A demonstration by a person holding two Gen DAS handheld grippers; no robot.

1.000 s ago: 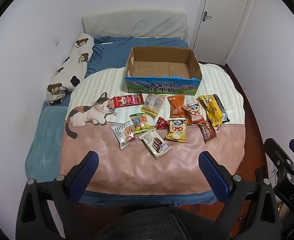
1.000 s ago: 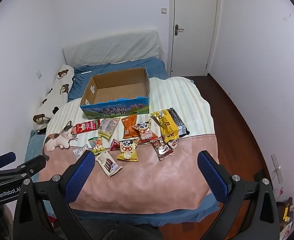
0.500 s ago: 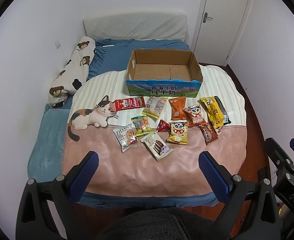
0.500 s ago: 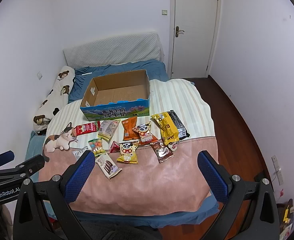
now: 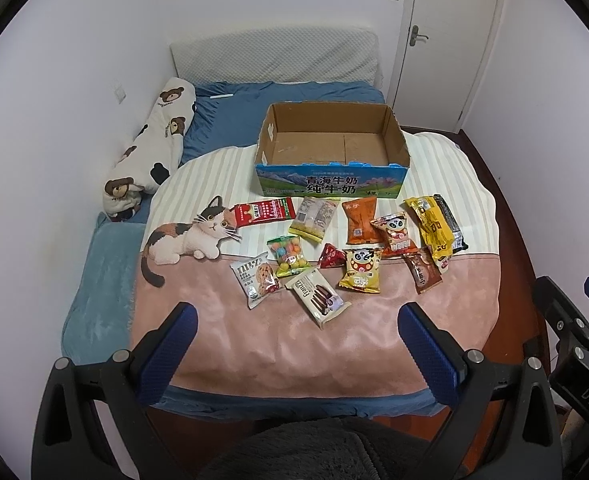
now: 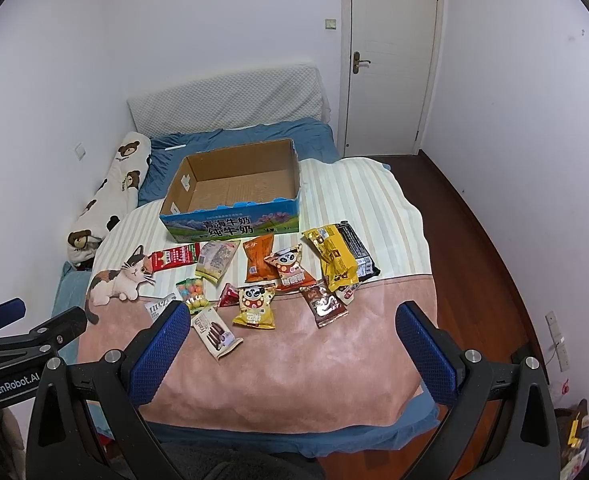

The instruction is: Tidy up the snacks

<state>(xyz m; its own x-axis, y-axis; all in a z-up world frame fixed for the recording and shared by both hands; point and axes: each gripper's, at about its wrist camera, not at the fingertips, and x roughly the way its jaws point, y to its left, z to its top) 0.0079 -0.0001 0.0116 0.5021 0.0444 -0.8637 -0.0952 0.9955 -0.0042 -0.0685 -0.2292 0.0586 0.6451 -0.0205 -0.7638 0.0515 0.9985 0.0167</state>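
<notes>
Several snack packets lie in loose rows on the blanket: a red pack (image 5: 264,211), an orange bag (image 5: 359,220), a yellow panda bag (image 5: 361,271), a chocolate-stick pack (image 5: 317,297) and a yellow pack (image 5: 430,228). Behind them stands an empty cardboard box (image 5: 330,182) with a blue printed front, also seen as the box (image 6: 230,229) in the right wrist view. My left gripper (image 5: 297,346) hovers open above the blanket's near edge, holding nothing. My right gripper (image 6: 290,344) is open too, short of the chocolate-stick pack (image 6: 215,332).
The snacks rest on a cat-print blanket (image 5: 254,344) over a blue bed. A bear-print bolster (image 5: 150,152) lies along the left wall. A shut white door (image 6: 390,56) and wooden floor (image 6: 482,248) are to the right.
Both views have drawn back and risen slightly, so the bed and snacks sit a little farther off. No packet has moved and both grippers have stayed open.
</notes>
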